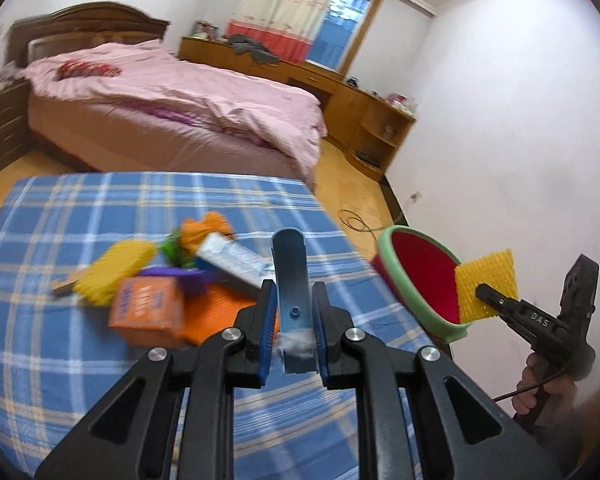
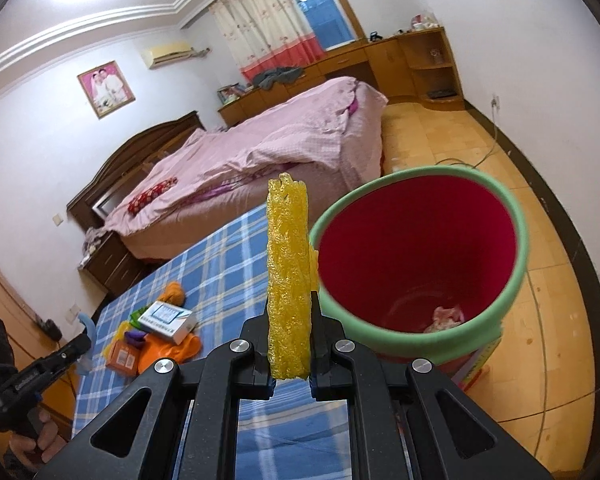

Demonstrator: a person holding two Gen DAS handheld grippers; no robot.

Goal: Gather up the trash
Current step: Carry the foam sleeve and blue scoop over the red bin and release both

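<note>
My left gripper (image 1: 294,292) is shut on a blue plastic strip (image 1: 289,260) with white fluff at its base, held above the blue plaid cloth (image 1: 100,208). My right gripper (image 2: 292,304) is shut on a yellow foam net (image 2: 288,264), just left of the rim of a red bin with a green rim (image 2: 420,240). Crumpled pink paper (image 2: 446,316) lies in the bin. In the left wrist view the right gripper (image 1: 482,290) holds the net (image 1: 488,280) over the bin (image 1: 420,272). A pile remains on the cloth: a second yellow net (image 1: 114,272), an orange box (image 1: 148,308), a white-blue carton (image 1: 232,260).
The bin stands on the wooden floor (image 2: 548,320) at the right edge of the plaid-covered surface (image 2: 220,256). A pink bed (image 1: 172,104) lies beyond it, with a wooden desk (image 1: 364,108) along the far wall. A cable (image 1: 356,222) lies on the floor near the white wall.
</note>
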